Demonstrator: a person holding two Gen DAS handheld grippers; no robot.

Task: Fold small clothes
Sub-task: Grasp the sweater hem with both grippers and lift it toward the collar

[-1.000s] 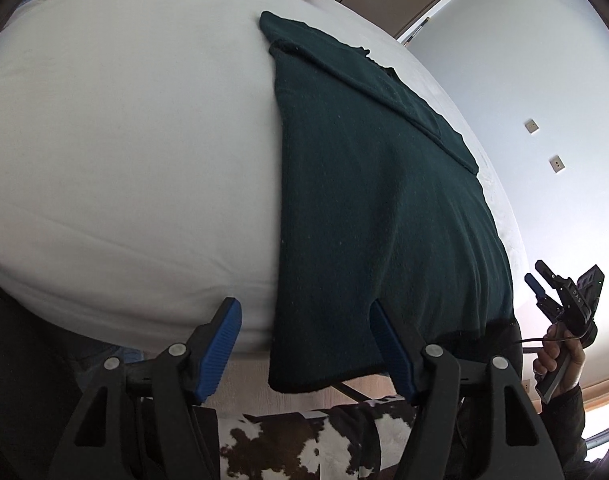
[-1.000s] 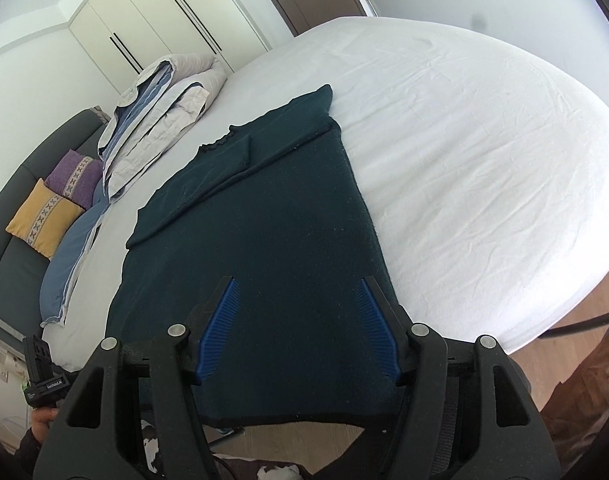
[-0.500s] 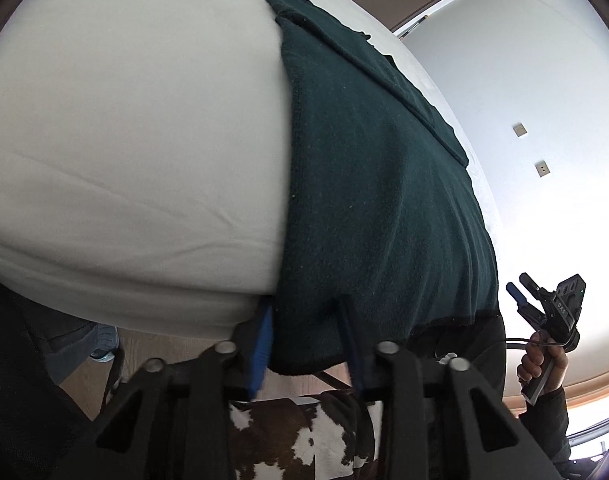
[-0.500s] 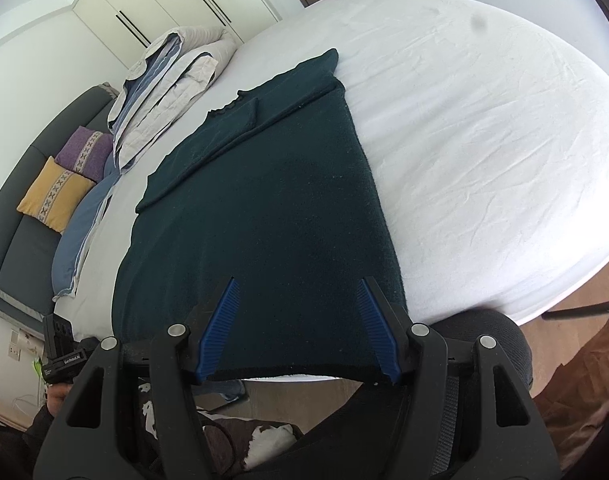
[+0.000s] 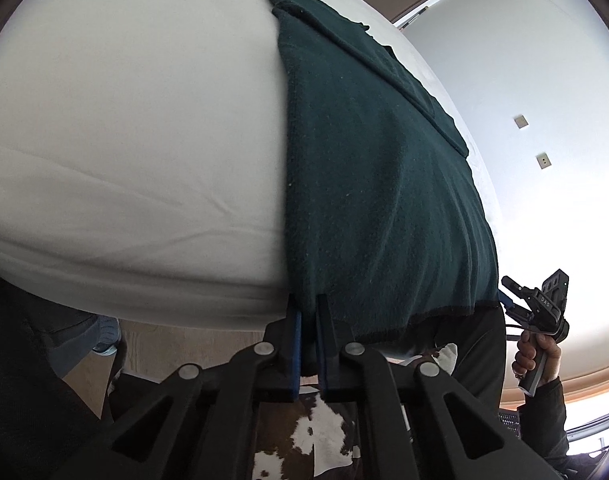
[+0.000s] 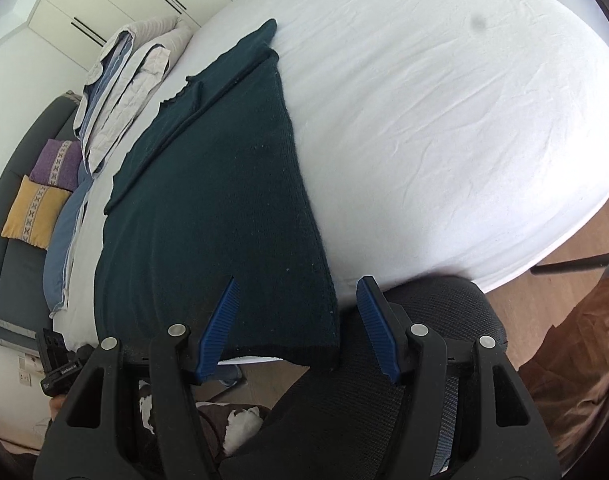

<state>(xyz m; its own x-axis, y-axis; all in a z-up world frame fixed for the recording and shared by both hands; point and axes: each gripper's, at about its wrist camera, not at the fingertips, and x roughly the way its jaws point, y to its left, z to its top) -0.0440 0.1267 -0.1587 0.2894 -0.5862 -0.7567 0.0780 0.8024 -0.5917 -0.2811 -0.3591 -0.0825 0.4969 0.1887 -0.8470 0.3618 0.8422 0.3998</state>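
Note:
A dark green sweater (image 5: 368, 184) lies flat on the white bed (image 5: 124, 140), its hem hanging over the near edge and its sleeves folded across the far end. My left gripper (image 5: 307, 320) is shut on the hem's left corner. My right gripper (image 6: 296, 320) is open, its blue pads either side of the hem's right corner (image 6: 324, 344), not touching it. The sweater also fills the middle of the right wrist view (image 6: 208, 208). The right gripper shows at the right in the left wrist view (image 5: 536, 312).
A stack of folded bedding (image 6: 120, 80) lies at the bed's far side. A grey sofa with purple and yellow cushions (image 6: 40, 200) stands at the left. A black mesh chair back (image 6: 432, 320) is under my right gripper. Wooden floor runs along the bed.
My left gripper moved down to the hem's left corner and shut on it. My right gripper dropped lower toward the hem's right corner and stayed open.

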